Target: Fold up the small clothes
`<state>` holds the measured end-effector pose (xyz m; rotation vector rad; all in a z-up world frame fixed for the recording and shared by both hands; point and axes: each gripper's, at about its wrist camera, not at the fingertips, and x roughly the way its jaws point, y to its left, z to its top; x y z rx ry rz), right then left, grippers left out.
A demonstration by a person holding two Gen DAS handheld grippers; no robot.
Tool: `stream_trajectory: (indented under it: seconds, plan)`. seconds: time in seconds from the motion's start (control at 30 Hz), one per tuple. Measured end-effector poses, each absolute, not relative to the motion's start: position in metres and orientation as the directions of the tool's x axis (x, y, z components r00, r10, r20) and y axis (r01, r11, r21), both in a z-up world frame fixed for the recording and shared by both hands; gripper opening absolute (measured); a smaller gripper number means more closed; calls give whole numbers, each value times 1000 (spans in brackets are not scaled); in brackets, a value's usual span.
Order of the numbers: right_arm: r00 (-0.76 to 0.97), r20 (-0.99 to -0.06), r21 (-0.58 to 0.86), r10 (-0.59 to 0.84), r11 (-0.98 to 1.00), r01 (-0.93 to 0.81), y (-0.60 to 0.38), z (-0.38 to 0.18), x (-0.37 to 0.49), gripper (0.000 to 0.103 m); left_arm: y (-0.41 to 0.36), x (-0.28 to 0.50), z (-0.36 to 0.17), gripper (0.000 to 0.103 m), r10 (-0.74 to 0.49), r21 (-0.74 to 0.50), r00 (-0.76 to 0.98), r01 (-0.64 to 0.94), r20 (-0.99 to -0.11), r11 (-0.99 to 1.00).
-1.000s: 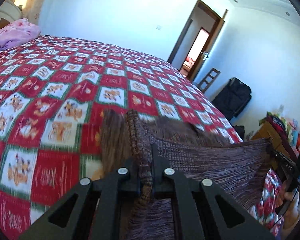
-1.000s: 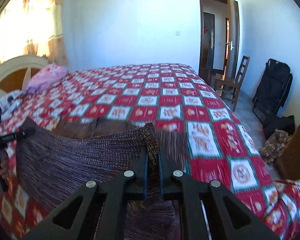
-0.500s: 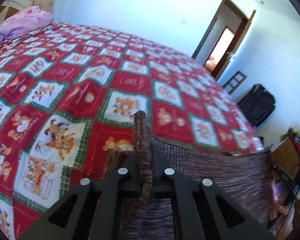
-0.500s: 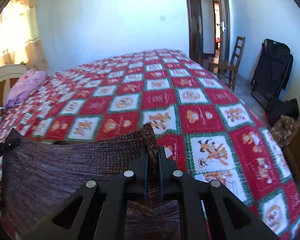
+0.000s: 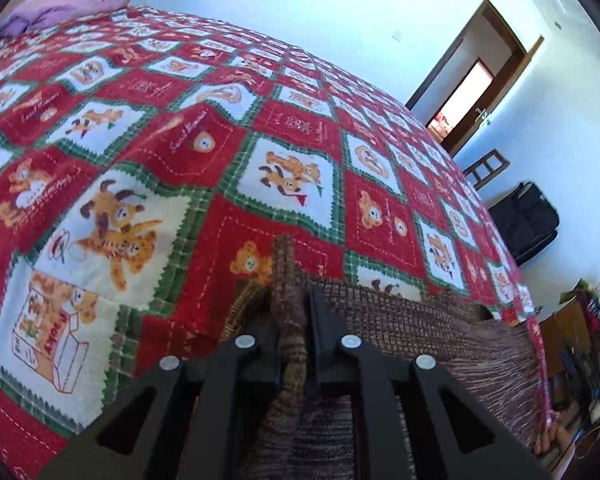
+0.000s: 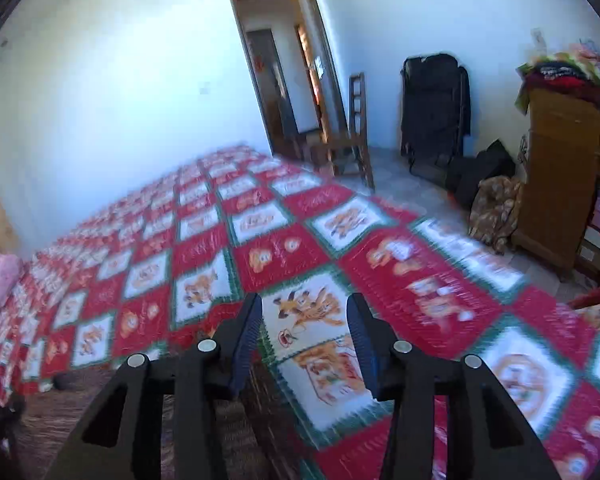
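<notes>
A brown knitted garment (image 5: 420, 332) lies low over the red patchwork bedspread (image 5: 180, 152). My left gripper (image 5: 294, 308) is shut on a bunched corner of it, and the cloth stretches away to the right. My right gripper (image 6: 304, 320) is open and empty above the bedspread (image 6: 300, 248). The garment (image 6: 72, 412) shows only at the lower left of the right wrist view, beneath and left of the right gripper's fingers (image 6: 246, 340).
A pink pillow (image 5: 68, 0) lies at the head of the bed. Past the bed's far side are an open door (image 6: 300, 68), a wooden chair (image 6: 352, 132), a black suitcase (image 6: 436, 104) and a wooden cabinet (image 6: 560, 168) with piled items.
My right gripper has let go of the garment corner and opened, swinging right. My left gripper has lowered its corner toward the bedspread, still shut on it.
</notes>
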<state>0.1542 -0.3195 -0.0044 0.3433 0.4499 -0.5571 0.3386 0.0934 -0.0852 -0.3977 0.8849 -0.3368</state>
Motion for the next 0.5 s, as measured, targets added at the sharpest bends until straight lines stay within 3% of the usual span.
stream_trajectory:
  seconds: [0.1,0.17,0.23,0.3,0.33,0.4,0.5]
  plan:
    - [797,-496,122,-343,882,456,-283,7,143,46,91,340,-83,16,-438,-462,585,119,-682,879]
    - [797,-529,35,-291,931,363,-255,5,146,46,84,337,-72,17,-393,-396,575,127,-717,909]
    - [789,-576,-7,-216,966,259,-236,-3,150,46,78,321,-55,31,-316,-296,592,134,-742,946]
    - [750,-630,-52,-203,974,221,-229,-19,158,46,76,296,-41,72,-287,-250,625,149,-726,957]
    - [711,-665,-86,-228,969,231,-230,-33,162,46,77,285,-36,79,-285,-242,637,157,-716,958]
    - [644,-734,-72,-215,968,241,-238,-60,168,47,80,256,-27,85,-284,-225,666,176,-689,958]
    - [678,-716,14,-167,967,253,-250,-57,161,47,90,221,-28,85,-268,-220,672,157,-691,963]
